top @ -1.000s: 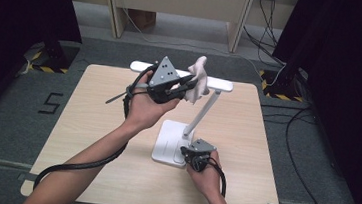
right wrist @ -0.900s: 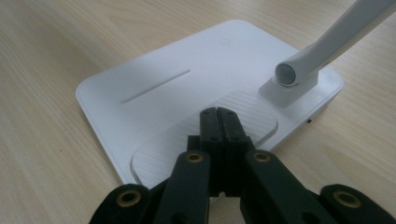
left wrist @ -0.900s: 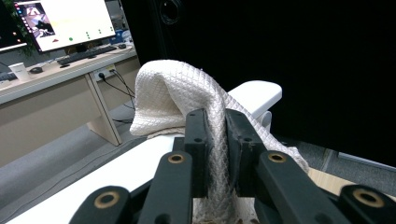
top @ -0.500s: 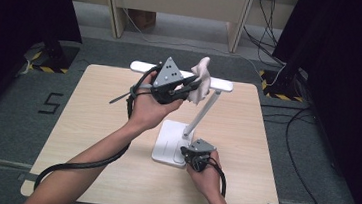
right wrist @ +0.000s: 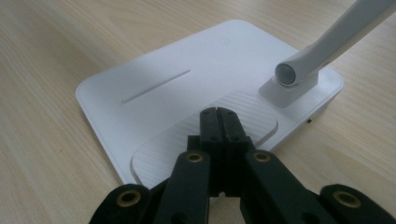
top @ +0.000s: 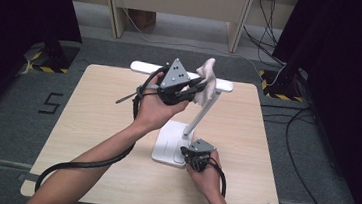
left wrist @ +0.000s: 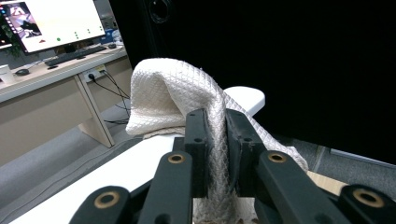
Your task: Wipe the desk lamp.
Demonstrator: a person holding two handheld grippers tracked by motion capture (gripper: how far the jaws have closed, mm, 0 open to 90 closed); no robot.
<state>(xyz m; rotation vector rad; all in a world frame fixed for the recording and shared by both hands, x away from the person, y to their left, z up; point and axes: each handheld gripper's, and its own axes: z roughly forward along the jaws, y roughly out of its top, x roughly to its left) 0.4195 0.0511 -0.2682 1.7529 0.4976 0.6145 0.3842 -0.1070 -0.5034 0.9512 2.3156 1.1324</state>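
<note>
nothing moved; left gripper [left wrist: 217,140] clamps cloth [left wrist: 173,93]; right gripper [right wrist: 217,114] together, seemingly pressing lamp base [right wrist: 154,70].

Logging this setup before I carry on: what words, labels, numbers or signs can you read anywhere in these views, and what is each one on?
"5": dark numeral on the grey floor, left of the table, high view.
Monitor in the left gripper view: screen content too blurred to read.
Small round mark on the lamp base in the right gripper view: no legible text.
Cloth: none.
</note>
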